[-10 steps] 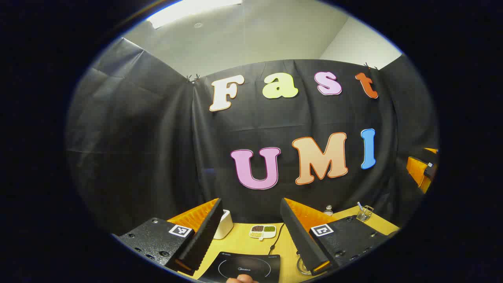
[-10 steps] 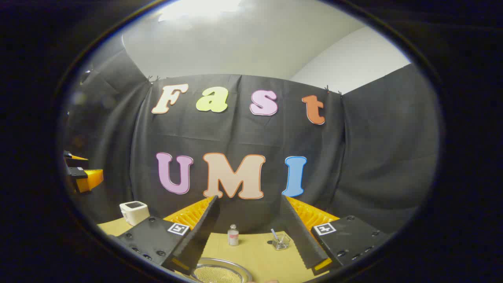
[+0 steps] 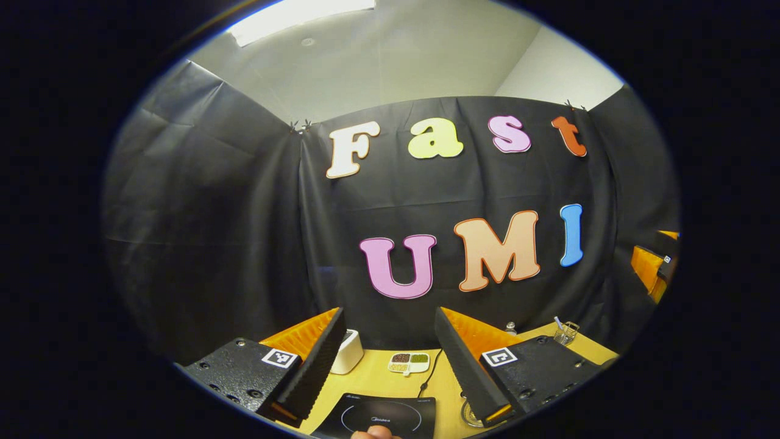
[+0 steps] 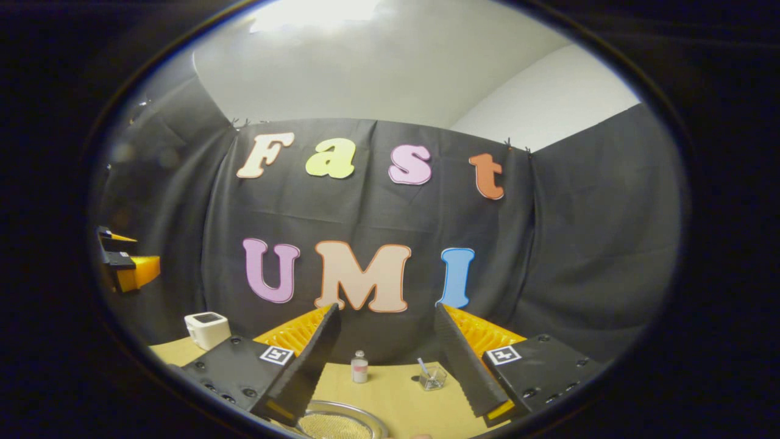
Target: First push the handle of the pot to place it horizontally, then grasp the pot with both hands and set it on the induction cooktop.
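Observation:
The pot (image 4: pixel 336 422) shows as a silvery round rim with a yellowish inside at the bottom of the right gripper view, just below my open right gripper (image 4: pixel 387 308); its handle is hidden. In the left gripper view a sliver of the pot's rim (image 3: pixel 468 416) peeks out beside the right finger. The black induction cooktop (image 3: pixel 381 417) lies on the yellow table below my open left gripper (image 3: pixel 390 314). Both grippers hold nothing and sit above the table. A fingertip (image 3: pixel 375 433) shows at the bottom edge.
A white box (image 3: pixel 347 352), a small divided dish (image 3: pixel 409 361), a cable, a small bottle (image 4: pixel 359 369) and a glass with a spoon (image 4: pixel 432 377) stand toward the back of the table (image 4: pixel 396 390). The other gripper appears at the far right (image 3: pixel 655 271) and at the far left (image 4: pixel 125 265).
The wall slides slightly downward in both views, so both grippers tilt up a touch. Both stay open and nothing on the table has moved.

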The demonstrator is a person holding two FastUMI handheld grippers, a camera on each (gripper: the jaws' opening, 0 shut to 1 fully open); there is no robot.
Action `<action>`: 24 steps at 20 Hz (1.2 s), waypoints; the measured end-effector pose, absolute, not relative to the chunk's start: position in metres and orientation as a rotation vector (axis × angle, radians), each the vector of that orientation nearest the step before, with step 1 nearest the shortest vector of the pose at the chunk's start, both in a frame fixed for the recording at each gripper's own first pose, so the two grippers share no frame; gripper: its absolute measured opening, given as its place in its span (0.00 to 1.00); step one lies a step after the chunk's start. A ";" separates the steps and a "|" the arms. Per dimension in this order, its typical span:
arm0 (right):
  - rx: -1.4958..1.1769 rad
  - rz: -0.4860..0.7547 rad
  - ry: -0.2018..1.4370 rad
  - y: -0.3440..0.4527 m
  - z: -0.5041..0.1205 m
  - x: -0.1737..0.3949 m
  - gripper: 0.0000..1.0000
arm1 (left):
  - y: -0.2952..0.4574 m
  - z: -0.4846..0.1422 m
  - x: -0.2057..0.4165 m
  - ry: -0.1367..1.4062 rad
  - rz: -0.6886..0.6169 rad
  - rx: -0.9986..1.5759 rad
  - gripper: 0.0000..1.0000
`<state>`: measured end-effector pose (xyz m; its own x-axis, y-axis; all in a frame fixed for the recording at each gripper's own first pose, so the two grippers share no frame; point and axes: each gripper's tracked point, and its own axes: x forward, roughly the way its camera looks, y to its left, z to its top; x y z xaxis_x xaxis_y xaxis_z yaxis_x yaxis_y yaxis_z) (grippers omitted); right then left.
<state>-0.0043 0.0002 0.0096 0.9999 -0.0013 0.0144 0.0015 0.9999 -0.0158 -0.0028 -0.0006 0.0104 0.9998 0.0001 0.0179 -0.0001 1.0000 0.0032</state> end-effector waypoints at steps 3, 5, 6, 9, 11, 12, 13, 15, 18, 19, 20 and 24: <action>-0.018 -0.004 -0.007 0.000 0.008 -0.005 0.99 | -0.001 0.010 -0.002 -0.019 0.000 0.009 0.94; -0.019 -0.006 -0.001 0.000 0.005 -0.004 0.99 | 0.000 0.010 -0.001 -0.016 0.001 0.008 0.94; -0.018 -0.008 0.002 0.000 0.004 -0.004 0.99 | 0.000 0.010 -0.001 -0.016 0.001 0.006 0.94; -0.013 -0.007 0.012 0.000 0.001 -0.004 0.99 | 0.002 0.007 -0.001 -0.011 0.006 0.004 0.94; -0.011 -0.008 0.020 0.002 -0.001 -0.005 0.91 | 0.003 0.006 0.000 -0.007 0.009 0.003 0.94; -0.010 -0.006 0.025 0.001 -0.002 -0.004 0.84 | 0.004 0.006 0.000 -0.006 0.010 0.003 0.95; -0.007 0.001 0.036 0.004 -0.003 -0.006 0.80 | 0.005 0.005 0.000 -0.005 0.010 0.003 0.95; -0.006 0.014 0.055 0.006 -0.010 -0.007 0.62 | 0.005 0.004 0.000 -0.002 0.010 0.003 0.94; -0.009 0.022 0.074 0.011 -0.015 -0.010 0.19 | 0.007 0.004 0.000 -0.001 0.012 0.007 0.94; -0.007 0.013 0.075 0.009 -0.011 -0.027 0.19 | 0.007 0.004 0.000 0.000 0.011 0.010 0.94; -0.007 -0.017 0.065 -0.001 -0.015 -0.014 0.09 | 0.007 0.005 -0.001 -0.001 0.011 0.013 0.94; 0.005 0.016 0.085 0.010 -0.029 -0.014 0.02 | 0.009 0.006 0.001 -0.004 0.012 0.016 0.94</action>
<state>-0.0144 0.0100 -0.0290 0.9962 0.0158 -0.0852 -0.0154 0.9999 0.0057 0.0007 0.0090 0.0055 0.9999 0.0124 0.0039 -0.0124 0.9998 0.0163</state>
